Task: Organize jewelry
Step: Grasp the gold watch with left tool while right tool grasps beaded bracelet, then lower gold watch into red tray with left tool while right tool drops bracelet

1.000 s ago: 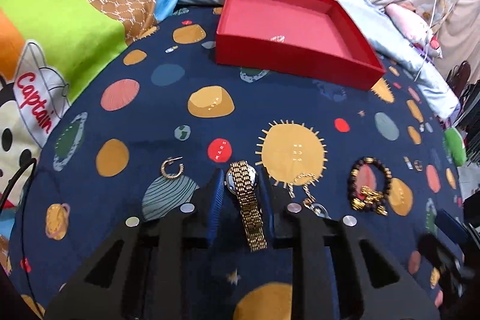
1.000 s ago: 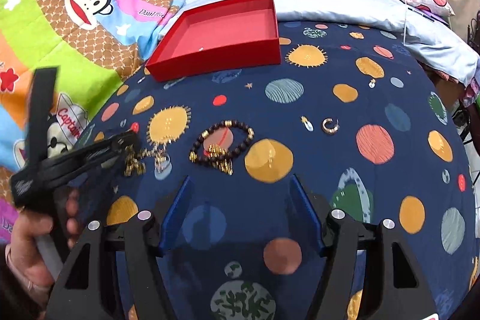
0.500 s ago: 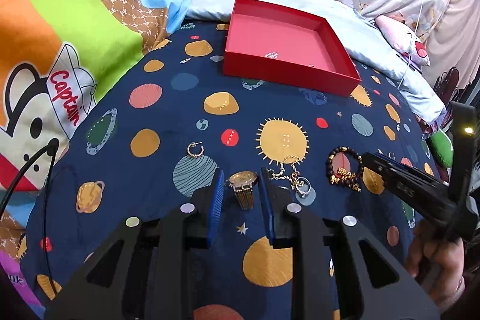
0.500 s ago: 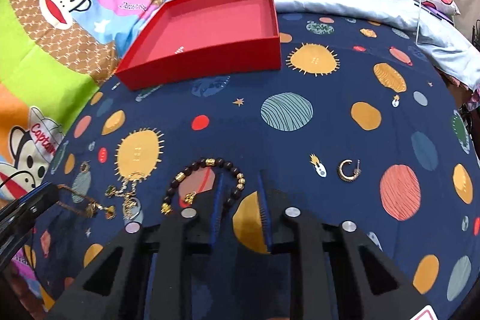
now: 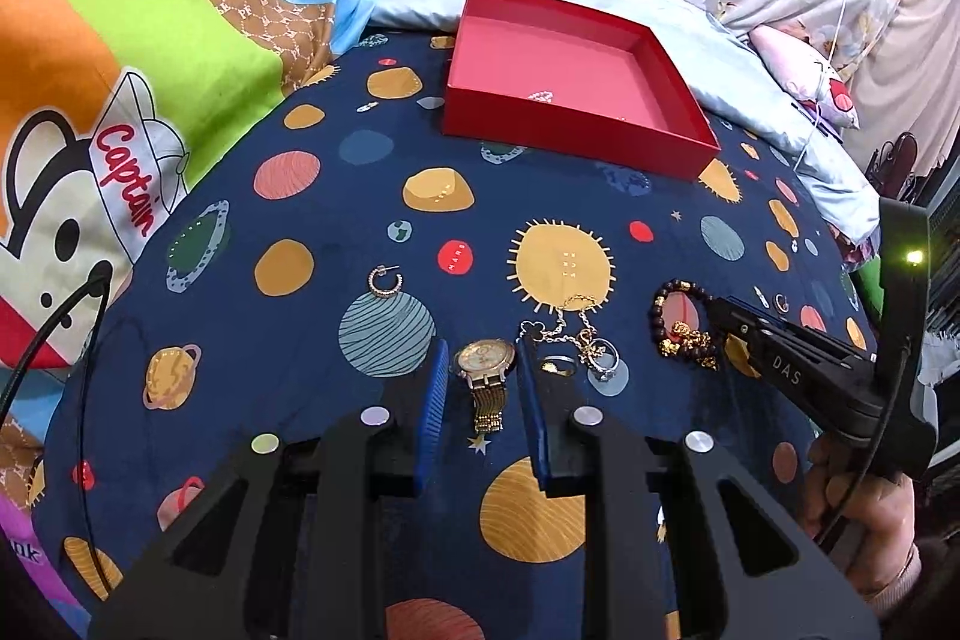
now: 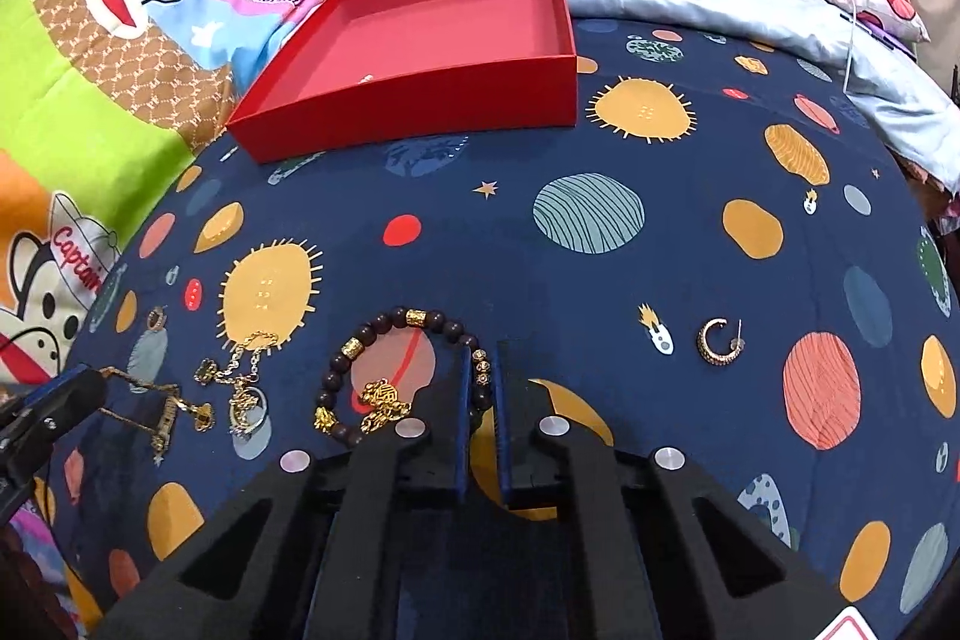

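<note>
Two hand-held grippers are picking jewelry off the planet-print bed cover.

The left hand-held gripper (image 5: 483,379) is pinching a gold watch (image 5: 485,370) by its band, the dial sticking out past the blue pads. The right hand-held gripper (image 6: 483,370) has just been closing and is now pressing its pads onto the dark bead bracelet (image 6: 390,370). A tangled chain with rings (image 6: 240,382) is lying between them. The red tray (image 6: 420,40) is sitting near the bed's far edge.
</note>
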`<state>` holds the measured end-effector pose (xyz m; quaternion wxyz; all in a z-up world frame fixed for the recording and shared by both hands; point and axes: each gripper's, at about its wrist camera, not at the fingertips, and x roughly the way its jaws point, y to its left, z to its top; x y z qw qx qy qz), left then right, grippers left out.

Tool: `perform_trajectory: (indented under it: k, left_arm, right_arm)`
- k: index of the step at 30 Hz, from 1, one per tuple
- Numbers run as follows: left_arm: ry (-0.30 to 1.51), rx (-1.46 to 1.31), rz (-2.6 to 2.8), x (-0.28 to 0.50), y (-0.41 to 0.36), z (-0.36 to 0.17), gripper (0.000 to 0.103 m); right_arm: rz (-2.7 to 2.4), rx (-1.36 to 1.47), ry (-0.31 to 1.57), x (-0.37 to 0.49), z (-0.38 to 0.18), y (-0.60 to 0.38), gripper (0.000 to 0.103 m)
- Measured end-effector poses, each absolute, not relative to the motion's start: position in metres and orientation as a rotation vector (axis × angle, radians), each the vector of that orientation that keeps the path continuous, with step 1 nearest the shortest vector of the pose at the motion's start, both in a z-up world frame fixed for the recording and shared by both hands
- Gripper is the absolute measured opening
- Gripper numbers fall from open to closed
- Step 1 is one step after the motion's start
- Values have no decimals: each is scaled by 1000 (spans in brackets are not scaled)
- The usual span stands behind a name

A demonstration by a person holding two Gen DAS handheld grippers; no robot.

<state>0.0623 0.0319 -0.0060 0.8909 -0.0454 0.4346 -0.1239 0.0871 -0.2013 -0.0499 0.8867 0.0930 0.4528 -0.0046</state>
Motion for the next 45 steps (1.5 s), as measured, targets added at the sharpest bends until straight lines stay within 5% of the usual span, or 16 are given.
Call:
perform_trajectory:
  k: [24,35,45]
  left_arm:
    - [822,-93,-296,80,17,36,23]
    - [711,-54,-318,169,-16,86,23]
    - [730,-23,-282,268,-52,78,23]
  right_arm:
    - [47,200,738,68,47,-209,4]
    - [75,174,654,170,92,-216,4]
    - [72,236,716,273,62,-234,4]
